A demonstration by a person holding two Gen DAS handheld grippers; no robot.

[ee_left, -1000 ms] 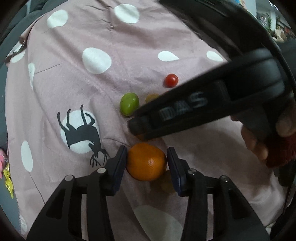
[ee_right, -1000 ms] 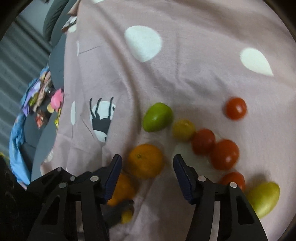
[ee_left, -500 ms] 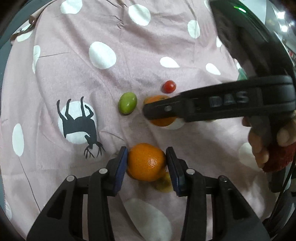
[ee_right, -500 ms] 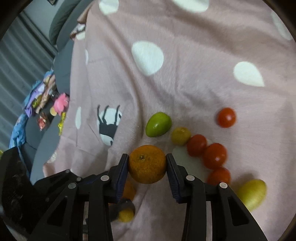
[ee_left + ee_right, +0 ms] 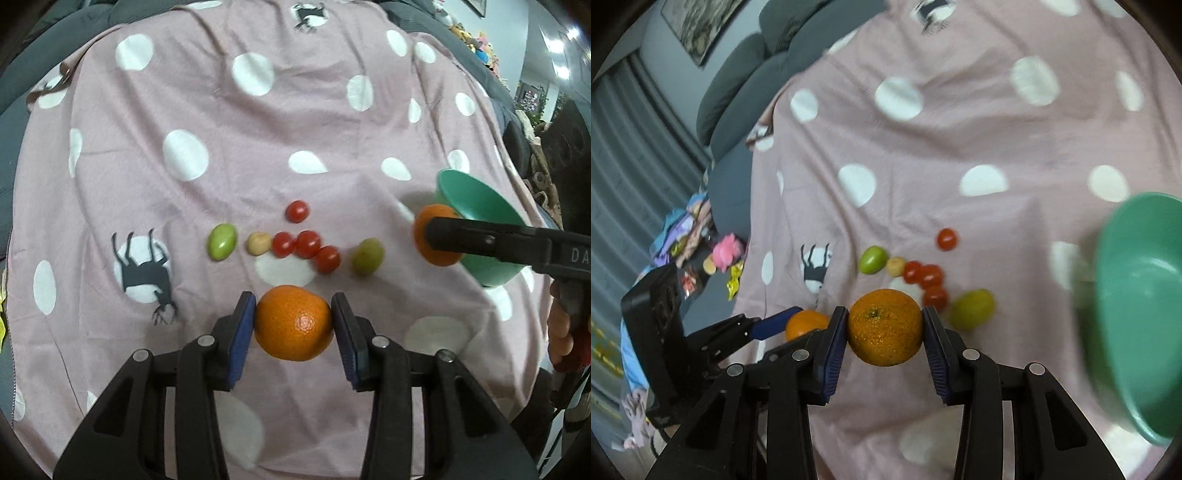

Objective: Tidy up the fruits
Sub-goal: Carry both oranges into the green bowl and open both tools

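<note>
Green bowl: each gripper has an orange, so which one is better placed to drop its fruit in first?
Right. In the left wrist view the right gripper holds its orange at the bowl rim, while the left gripper holds its orange back near the tomatoes.

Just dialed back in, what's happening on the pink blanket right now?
Fruit sorting is under way. The left gripper is shut on one orange, and the right gripper is shut on a second orange, carried close to the green bowl. On the blanket a row of cherry tomatoes and green fruits lies unsorted.
</note>
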